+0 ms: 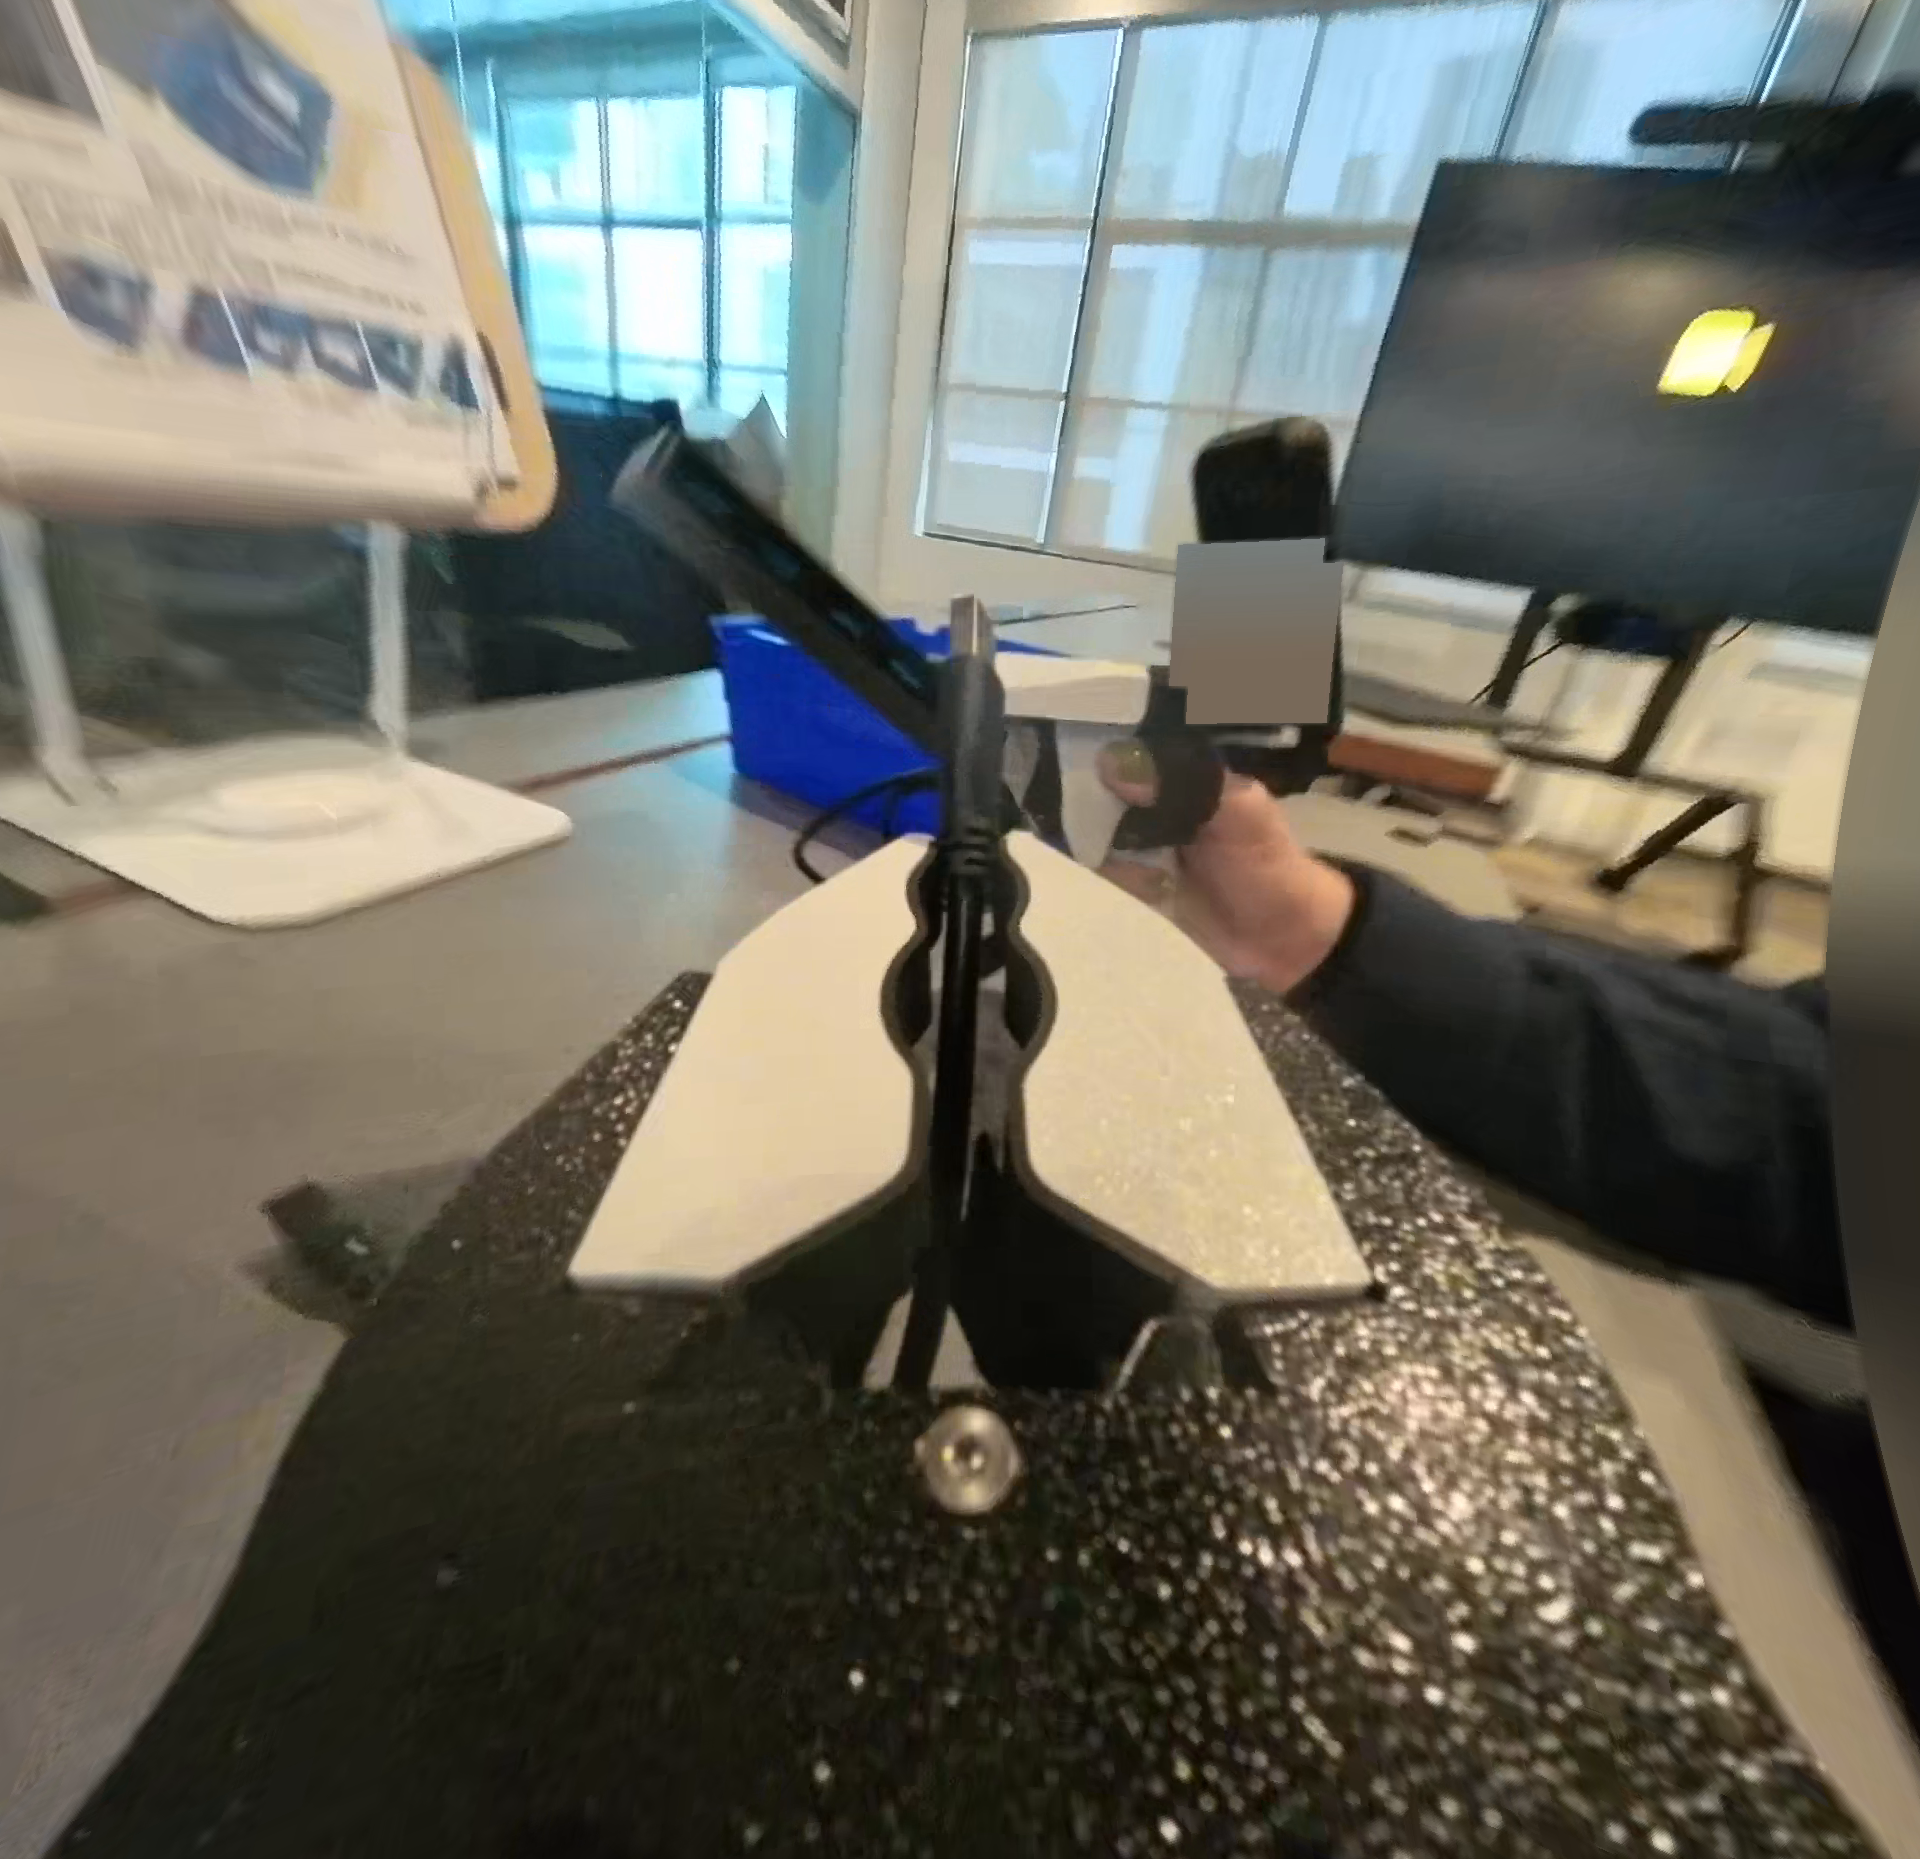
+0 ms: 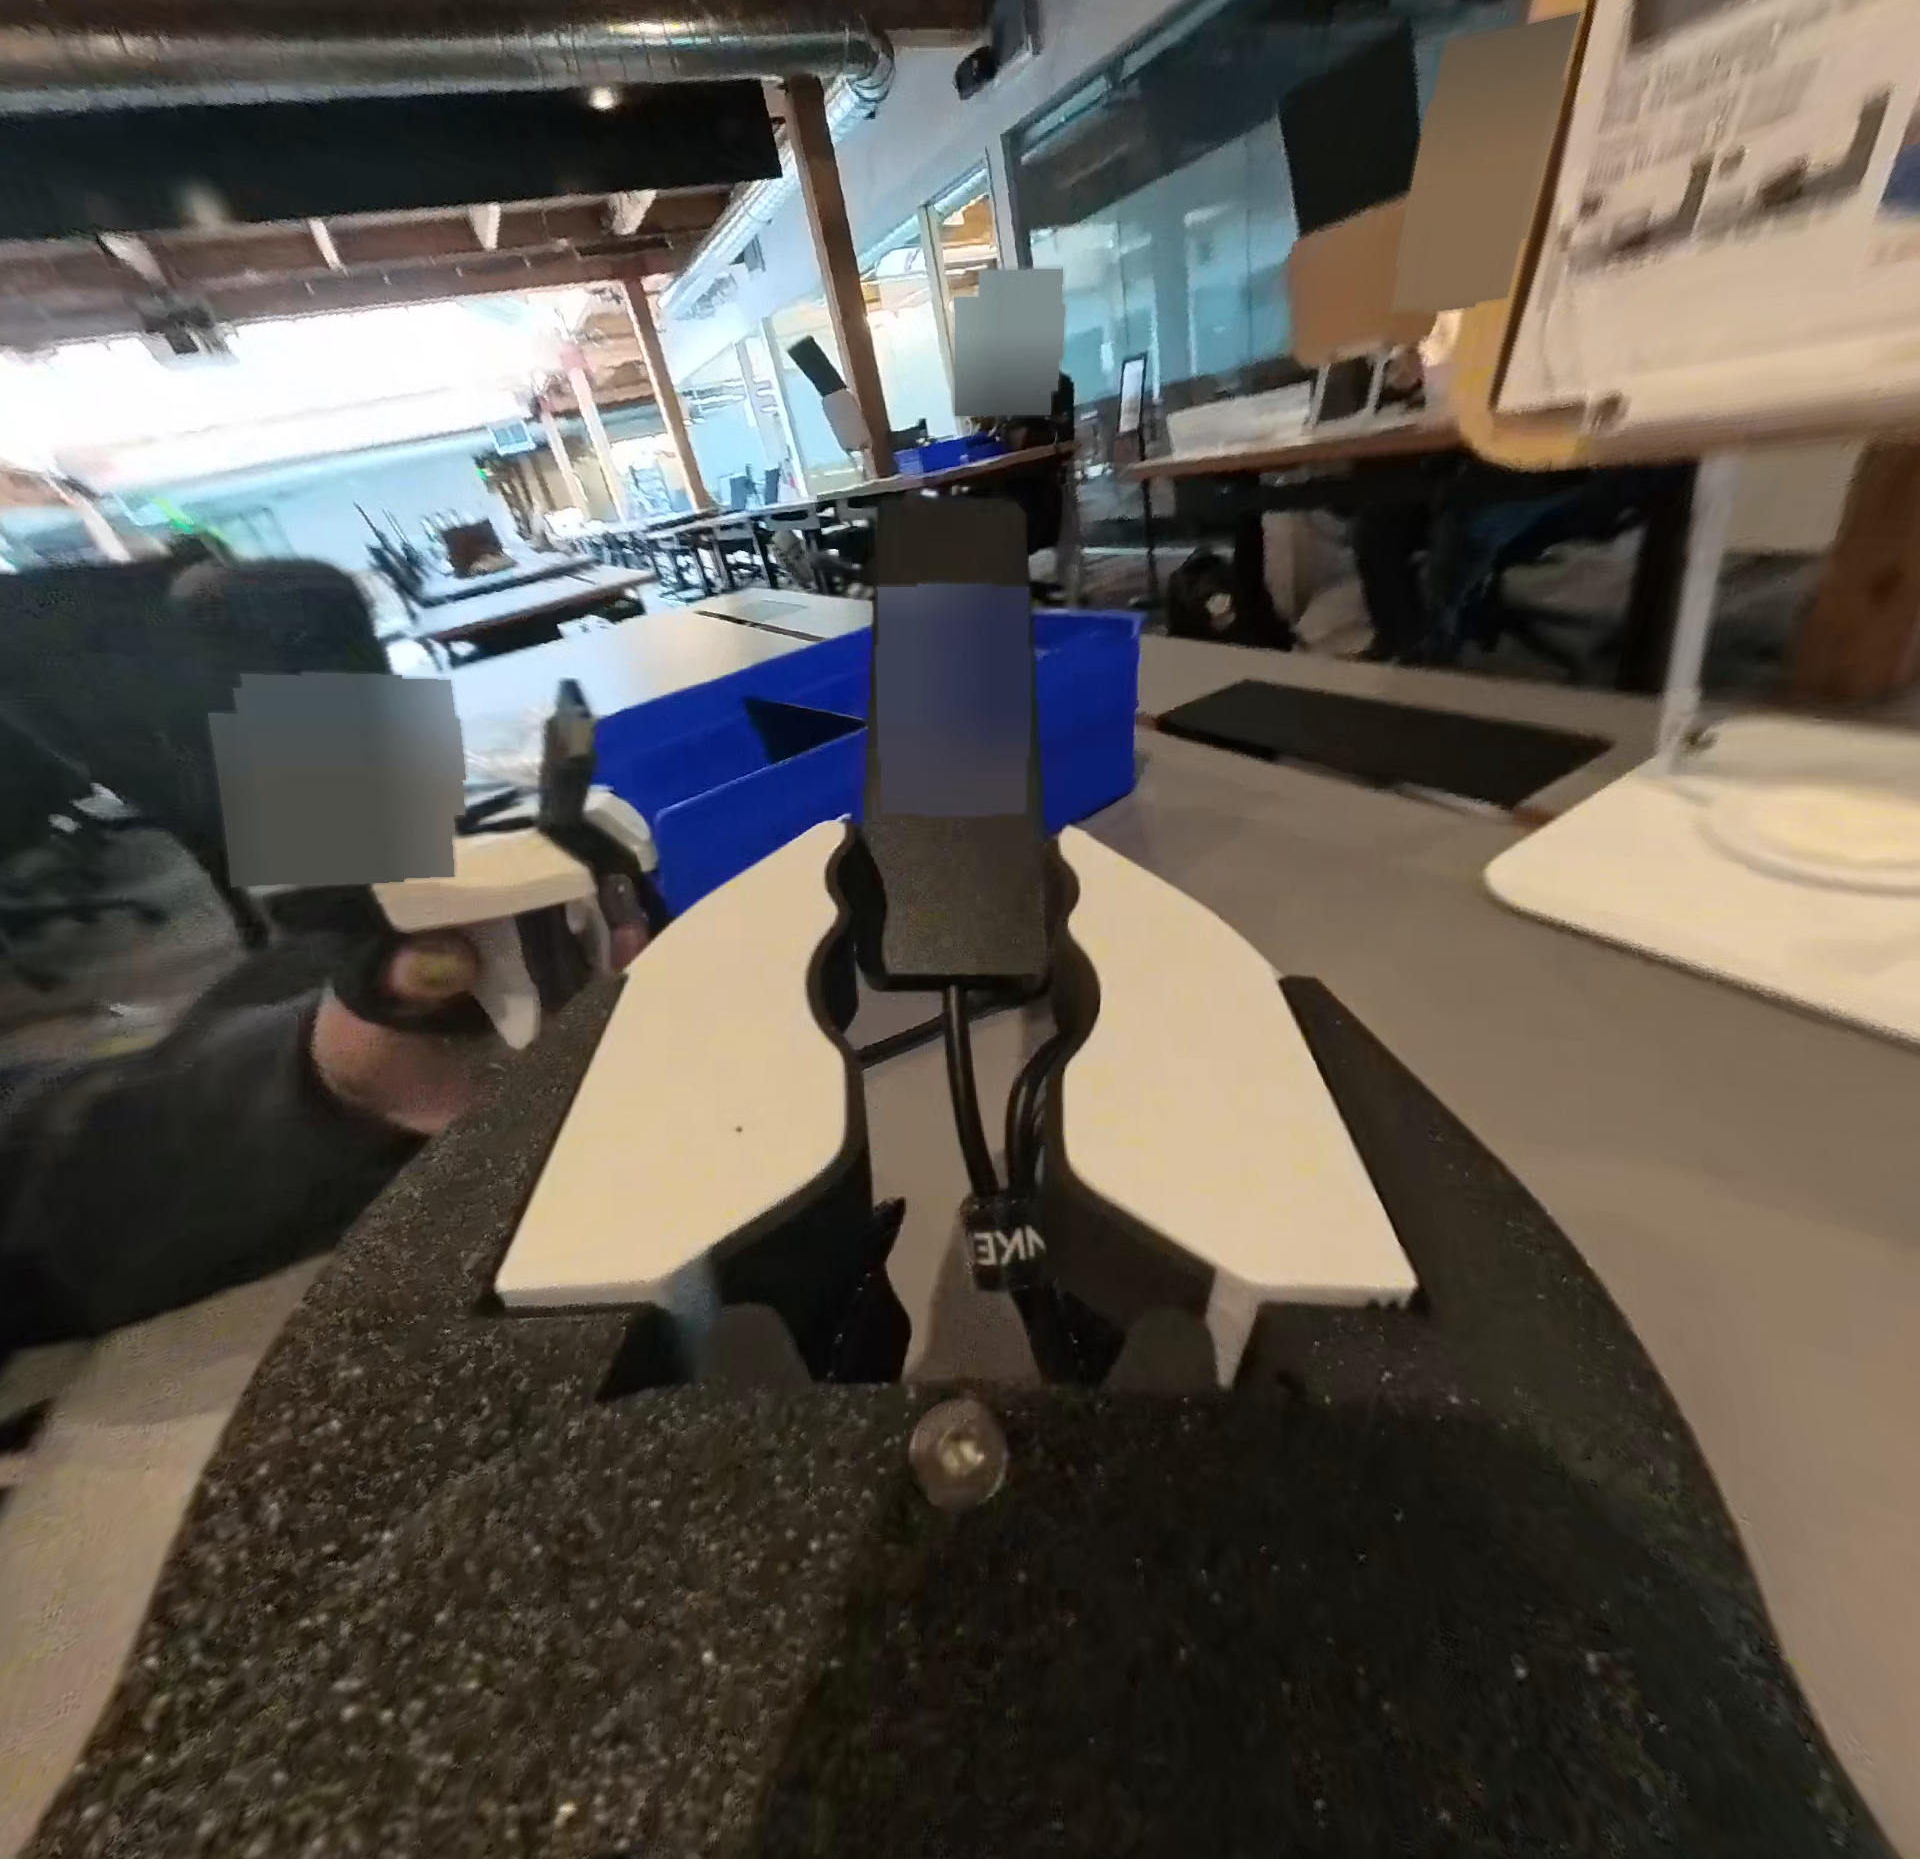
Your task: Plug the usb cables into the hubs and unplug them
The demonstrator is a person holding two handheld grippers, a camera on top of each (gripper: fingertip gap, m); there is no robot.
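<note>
My left gripper [image 1: 968, 859] is shut on a black USB cable plug [image 1: 971, 729], whose metal tip points up and away. My right gripper [image 2: 956, 843] is shut on the lower end of a slim black hub [image 2: 961, 905], held upright with its own cable [image 2: 966, 1082] hanging back between the fingers. In the left wrist view the hub [image 1: 769, 573] slants up to the left, with a row of ports on its side, just behind the plug tip. In the right wrist view the left gripper [image 2: 597, 843] and plug [image 2: 569, 744] are off to the left, apart from the hub.
A blue bin [image 1: 810, 718] stands on the grey table [image 1: 312, 1082] behind both grippers; it also shows in the right wrist view [image 2: 727, 770]. A white sign stand [image 1: 312, 843] is to the left. A black mat [image 2: 1382, 739] lies beyond. A dark screen [image 1: 1621, 407] stands at the right.
</note>
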